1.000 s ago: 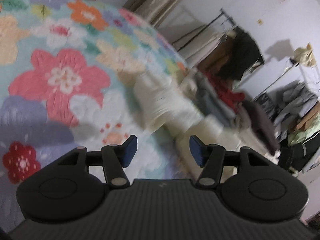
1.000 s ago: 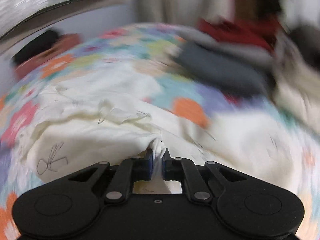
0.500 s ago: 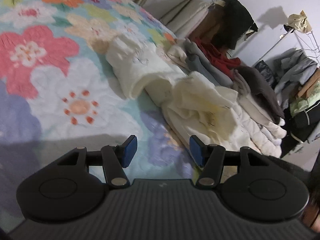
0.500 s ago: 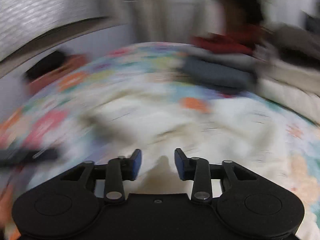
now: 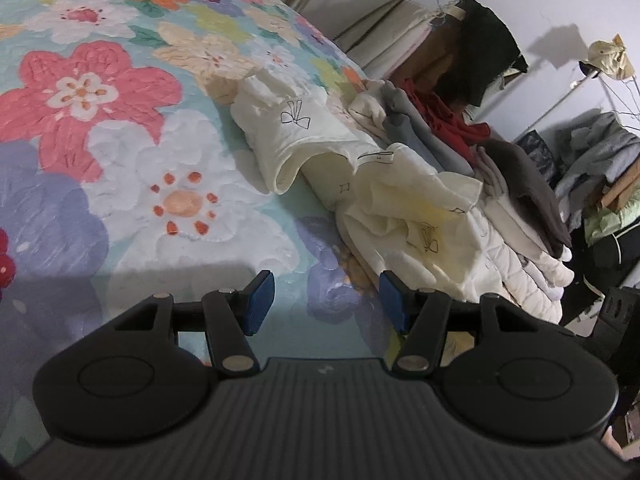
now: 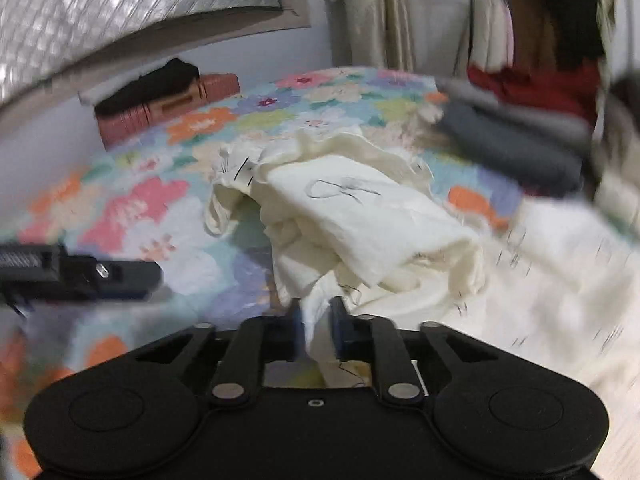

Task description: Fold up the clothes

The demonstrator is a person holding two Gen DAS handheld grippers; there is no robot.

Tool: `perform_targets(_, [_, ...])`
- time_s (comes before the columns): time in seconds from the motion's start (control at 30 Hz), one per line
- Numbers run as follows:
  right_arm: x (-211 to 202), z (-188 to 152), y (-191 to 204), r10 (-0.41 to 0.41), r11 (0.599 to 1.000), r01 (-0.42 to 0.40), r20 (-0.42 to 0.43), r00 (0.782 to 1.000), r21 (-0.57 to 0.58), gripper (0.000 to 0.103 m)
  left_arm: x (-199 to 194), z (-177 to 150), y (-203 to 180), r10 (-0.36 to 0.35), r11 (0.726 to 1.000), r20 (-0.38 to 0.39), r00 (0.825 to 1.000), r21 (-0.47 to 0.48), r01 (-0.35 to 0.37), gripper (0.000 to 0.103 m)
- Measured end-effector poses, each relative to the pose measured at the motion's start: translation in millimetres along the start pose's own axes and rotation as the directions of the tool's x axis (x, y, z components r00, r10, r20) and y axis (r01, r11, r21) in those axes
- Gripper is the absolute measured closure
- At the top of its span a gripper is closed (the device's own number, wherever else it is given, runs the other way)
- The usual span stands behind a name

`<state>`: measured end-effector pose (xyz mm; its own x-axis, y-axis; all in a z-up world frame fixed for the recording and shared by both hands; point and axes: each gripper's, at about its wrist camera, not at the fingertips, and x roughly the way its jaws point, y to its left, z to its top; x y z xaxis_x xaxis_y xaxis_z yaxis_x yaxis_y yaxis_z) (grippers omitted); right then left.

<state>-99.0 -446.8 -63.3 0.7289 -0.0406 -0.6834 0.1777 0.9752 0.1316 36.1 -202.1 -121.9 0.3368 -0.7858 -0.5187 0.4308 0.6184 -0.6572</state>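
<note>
A cream garment with small black line drawings (image 5: 304, 136) lies crumpled on the floral bedspread (image 5: 100, 120), partly folded over itself. My left gripper (image 5: 326, 306) is open and empty, held above the bedspread just short of the garment's near end. My right gripper (image 6: 316, 326) is shut on a fold of the same cream garment (image 6: 360, 216), with cloth pinched between its blue pads. The left gripper also shows in the right wrist view (image 6: 80, 276), at the left edge.
A stack of folded clothes (image 5: 516, 208) in grey, red, brown and white lies along the bed's right side. A clothes rack with hanging garments (image 5: 472, 32) stands behind. A brown case (image 6: 168, 108) sits at the bed's far end.
My right gripper opened half a second ago and has now shut again on a fold of the cream garment. My left gripper stayed open and shifted slightly toward the garment.
</note>
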Motion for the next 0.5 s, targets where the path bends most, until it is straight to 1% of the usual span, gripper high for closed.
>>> perform_targets(0.07, [-2.8, -3.8, -4.7, 0.028, 0.999, -0.029, 0.011, 1.0, 0.044, 0.095, 3.3, -1.9, -1.3, -0.036, 0.999, -0.019, 0.999, -0.026, 0.035, 0.046])
perform_targets(0.13, [-15.1, -10.2, -9.7, 0.11, 0.983, -0.117, 0.05, 0.993, 0.143, 0.096, 5.3, -3.4, -2.5, -0.091, 0.994, -0.035, 0.995, -0.066, 0.089, 0.046])
perform_targets(0.2, [-24.4, -13.3, -9.1, 0.198, 0.957, -0.21, 0.077, 0.977, 0.202, 0.096, 5.4, -4.4, -3.3, -0.153, 0.983, -0.037, 0.988, -0.108, 0.148, 0.046])
perform_targets(0.27, [-27.1, -12.3, -4.9, 0.277, 0.928, -0.292, 0.098, 0.956, 0.231, 0.096, 4.4, -5.6, -3.8, -0.207, 0.969, -0.035, 0.978, -0.145, 0.2, 0.046])
perform_targets(0.3, [-30.9, -14.3, -3.6, 0.319, 0.91, -0.336, 0.108, 0.942, 0.241, 0.096, 4.0, -5.6, -3.6, -0.232, 0.962, -0.04, 0.972, -0.155, 0.223, 0.046])
perform_targets(0.33, [-35.2, -16.6, -1.0, 0.347, 0.898, -0.364, 0.113, 0.931, 0.245, 0.096, 2.9, -4.7, -3.0, -0.243, 0.96, -0.042, 0.969, -0.157, 0.234, 0.046])
perform_targets(0.37, [-39.8, -19.0, 2.0, 0.369, 0.889, -0.387, 0.116, 0.922, 0.247, 0.096, 0.8, -3.5, -2.4, -0.238, 0.961, -0.037, 0.971, -0.154, 0.229, 0.046])
perform_targets(0.43, [-44.7, -23.1, 4.7, 0.423, 0.86, -0.444, 0.135, 0.896, 0.253, 0.096, -3.3, -1.4, 1.6, -0.228, 0.961, -0.021, 0.973, -0.162, 0.222, 0.046])
perform_targets(0.5, [-47.1, -26.7, 4.9, 0.478, 0.825, -0.505, 0.163, 0.863, 0.255, 0.096, -4.8, -0.4, 10.5, -0.237, 0.95, -0.019, 0.971, -0.216, 0.228, 0.036])
